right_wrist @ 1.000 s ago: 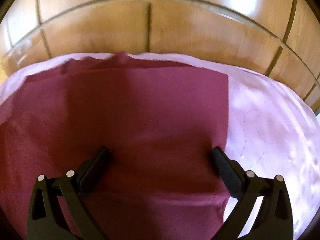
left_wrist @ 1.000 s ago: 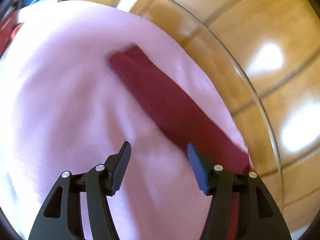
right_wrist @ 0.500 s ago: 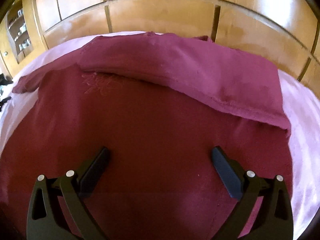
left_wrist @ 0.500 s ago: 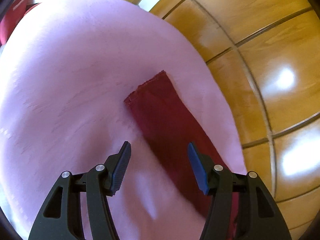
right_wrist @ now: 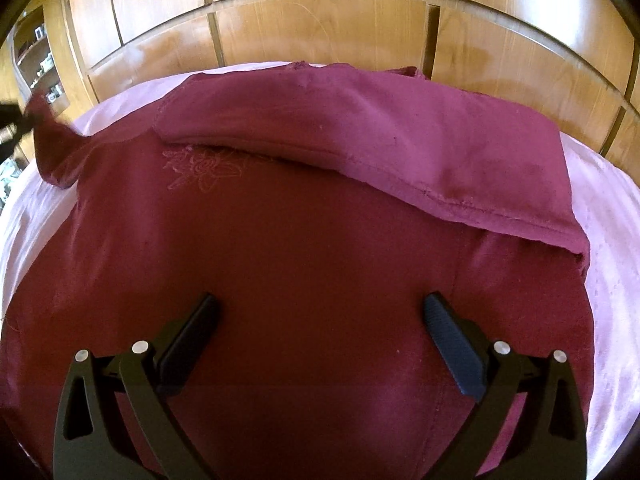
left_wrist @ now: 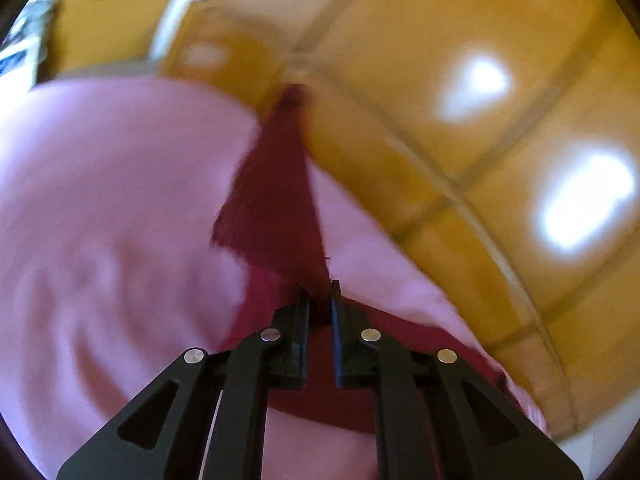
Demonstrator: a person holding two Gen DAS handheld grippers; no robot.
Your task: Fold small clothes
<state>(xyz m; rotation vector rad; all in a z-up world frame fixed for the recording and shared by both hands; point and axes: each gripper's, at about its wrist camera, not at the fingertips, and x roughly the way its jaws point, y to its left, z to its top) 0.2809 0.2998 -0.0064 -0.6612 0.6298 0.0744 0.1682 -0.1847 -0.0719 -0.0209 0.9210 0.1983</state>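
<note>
A maroon garment [right_wrist: 304, 272] lies spread on a pink sheet [right_wrist: 612, 240]. Its far edge is folded over toward me as a lighter band [right_wrist: 400, 140], beside a small embroidered flower [right_wrist: 200, 168]. My right gripper [right_wrist: 320, 320] hovers open and empty over the middle of the garment. My left gripper [left_wrist: 320, 300] is shut on a narrow maroon part of the garment [left_wrist: 276, 200] and holds it lifted off the pink sheet [left_wrist: 100, 200]. That lifted corner also shows at the far left of the right wrist view [right_wrist: 52, 148]. The left view is blurred.
Glossy wooden wardrobe panels [right_wrist: 320, 28] stand right behind the pink surface and fill the right of the left wrist view [left_wrist: 500, 120]. Open shelves with small items [right_wrist: 36, 56] are at the far left.
My left gripper has closed on the maroon strip and raised it; it was open above it before. My right gripper has stayed open while pulling back a little over the garment.
</note>
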